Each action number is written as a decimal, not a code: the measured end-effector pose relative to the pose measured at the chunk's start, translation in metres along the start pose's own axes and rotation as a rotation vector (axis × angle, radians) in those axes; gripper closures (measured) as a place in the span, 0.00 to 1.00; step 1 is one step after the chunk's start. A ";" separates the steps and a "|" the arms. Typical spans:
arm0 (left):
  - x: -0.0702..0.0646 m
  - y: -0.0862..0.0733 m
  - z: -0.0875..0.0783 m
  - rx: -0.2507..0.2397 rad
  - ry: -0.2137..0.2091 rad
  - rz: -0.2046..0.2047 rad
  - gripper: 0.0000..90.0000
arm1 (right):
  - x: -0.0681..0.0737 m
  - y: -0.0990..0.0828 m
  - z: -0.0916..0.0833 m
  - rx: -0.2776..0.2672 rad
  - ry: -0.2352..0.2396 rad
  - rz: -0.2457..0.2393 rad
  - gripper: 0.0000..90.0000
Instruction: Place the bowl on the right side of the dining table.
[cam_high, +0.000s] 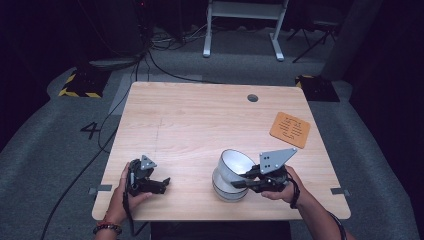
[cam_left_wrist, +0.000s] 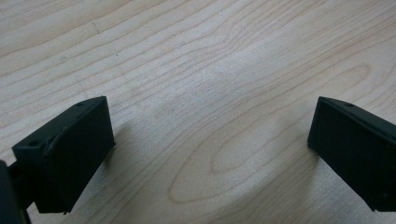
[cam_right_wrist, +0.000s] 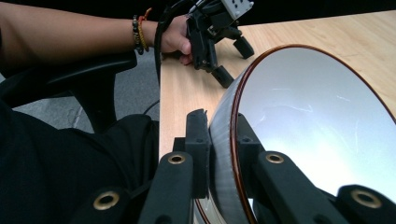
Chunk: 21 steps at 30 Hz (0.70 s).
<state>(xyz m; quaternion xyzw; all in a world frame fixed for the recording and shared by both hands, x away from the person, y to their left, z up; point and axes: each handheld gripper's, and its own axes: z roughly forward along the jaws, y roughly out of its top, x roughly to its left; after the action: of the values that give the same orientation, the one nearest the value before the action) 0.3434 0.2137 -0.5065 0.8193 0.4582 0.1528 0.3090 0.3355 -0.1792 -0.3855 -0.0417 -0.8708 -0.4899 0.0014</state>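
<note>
A white bowl (cam_high: 235, 162) with a brown rim and grey outside (cam_right_wrist: 317, 121) is tilted on its side, leaning over a second bowl (cam_high: 227, 194) that stands on the wooden table (cam_high: 200, 120) near the front edge. My right gripper (cam_high: 240, 180) (cam_right_wrist: 219, 135) is shut on the tilted bowl's rim, one jaw inside and one outside. My left gripper (cam_high: 159, 181) (cam_left_wrist: 210, 126) rests low over bare wood at the front left, jaws wide open with nothing between them. It is also seen far off in the right gripper view (cam_right_wrist: 231, 60), held by a hand with bracelets.
An orange square coaster (cam_high: 290, 129) lies at the table's right side. A round cable hole (cam_high: 252, 98) sits near the far edge. Cables run over the grey floor at left, and a white desk frame (cam_high: 245, 25) stands behind. A black chair armrest (cam_right_wrist: 70, 74) is below the front edge.
</note>
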 end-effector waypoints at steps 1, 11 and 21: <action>0.000 0.000 0.000 0.000 0.000 0.000 0.00 | 0.000 0.000 -0.001 -0.004 -0.003 -0.002 0.91; 0.000 0.000 0.000 -0.003 0.002 0.000 0.00 | -0.003 0.000 -0.015 -0.028 -0.039 0.003 0.91; 0.000 0.000 0.000 0.000 0.000 -0.001 0.00 | -0.007 -0.004 -0.030 -0.049 -0.088 0.017 0.91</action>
<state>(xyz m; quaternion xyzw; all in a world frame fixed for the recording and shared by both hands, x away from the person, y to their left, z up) 0.3434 0.2136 -0.5065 0.8191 0.4585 0.1528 0.3091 0.3408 -0.2076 -0.3735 -0.0706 -0.8573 -0.5088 -0.0336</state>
